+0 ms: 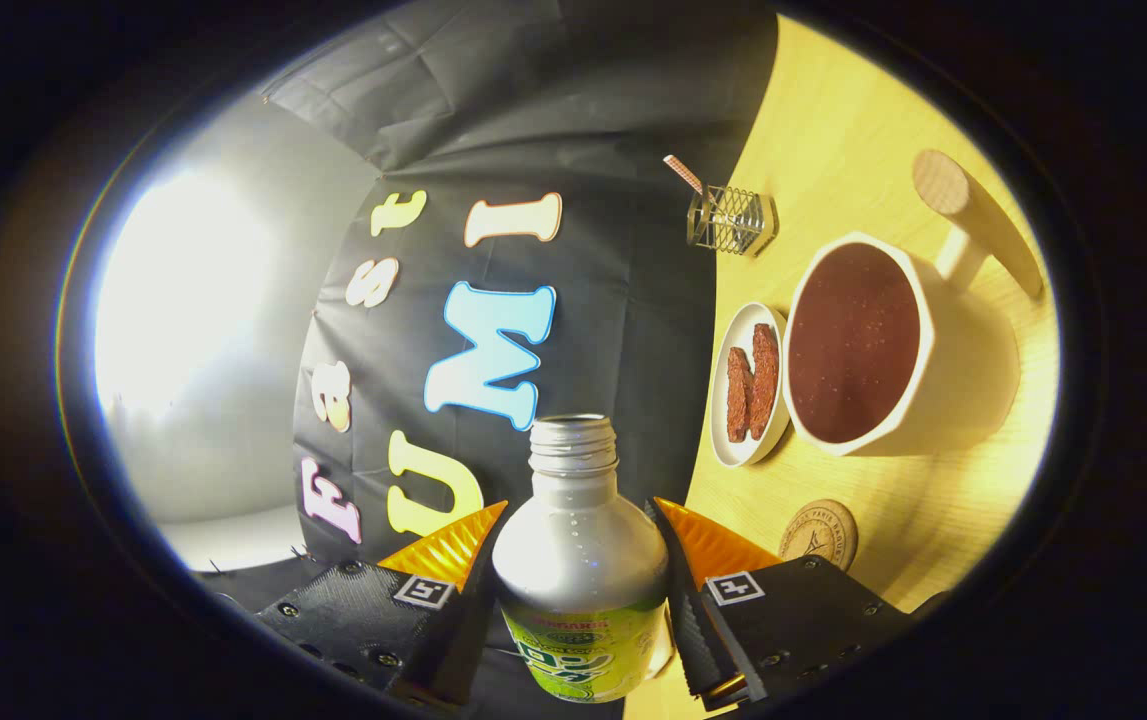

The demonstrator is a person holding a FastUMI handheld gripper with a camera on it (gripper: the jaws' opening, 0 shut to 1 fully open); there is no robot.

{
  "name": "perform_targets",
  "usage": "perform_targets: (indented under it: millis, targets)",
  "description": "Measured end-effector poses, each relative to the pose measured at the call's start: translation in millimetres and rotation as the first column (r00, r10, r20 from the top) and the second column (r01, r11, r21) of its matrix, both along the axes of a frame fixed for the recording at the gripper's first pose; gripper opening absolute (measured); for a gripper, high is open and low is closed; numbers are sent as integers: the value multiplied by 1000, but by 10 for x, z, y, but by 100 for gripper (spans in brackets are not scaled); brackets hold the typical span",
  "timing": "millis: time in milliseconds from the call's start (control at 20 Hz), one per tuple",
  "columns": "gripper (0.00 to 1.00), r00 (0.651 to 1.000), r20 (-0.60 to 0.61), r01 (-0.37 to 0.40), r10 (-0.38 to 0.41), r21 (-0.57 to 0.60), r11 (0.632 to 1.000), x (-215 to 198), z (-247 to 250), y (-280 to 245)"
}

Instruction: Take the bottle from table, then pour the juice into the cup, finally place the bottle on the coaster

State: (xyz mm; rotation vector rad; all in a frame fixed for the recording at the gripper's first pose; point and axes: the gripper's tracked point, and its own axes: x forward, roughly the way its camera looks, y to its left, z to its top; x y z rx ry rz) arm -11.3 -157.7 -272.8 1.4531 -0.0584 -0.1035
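My gripper [578,560] is shut on a silver bottle [578,560] with a green label and an open threaded neck; both fingers press its sides. The whole view is rolled, so the wooden table [933,480] stands to the right of the bottle. A white cup [863,345] with a wooden handle, its inside dark brown, sits on the table beyond the right finger. A round cork coaster [819,534] lies just past the right fingertip, nearer than the cup. The bottle's mouth points at the booth's black wall, away from the cup.
A small white dish [748,385] with two brown pieces sits beside the cup. A wire holder [730,220] with a striped stick stands farther back at the table's edge. A bright light glares on the left beyond the cloth.
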Motion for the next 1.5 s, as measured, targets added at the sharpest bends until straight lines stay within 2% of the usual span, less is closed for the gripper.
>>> perform_targets:
  millis: [450,1000,1500]
  targets:
    - [76,997,37,54,-62,183,982,-32,-40,-63]
    - [76,996,24,79,-89,287,955,-24,-153,-71]
    - [76,995,33,80,-96,323,943,18,-116,-26]
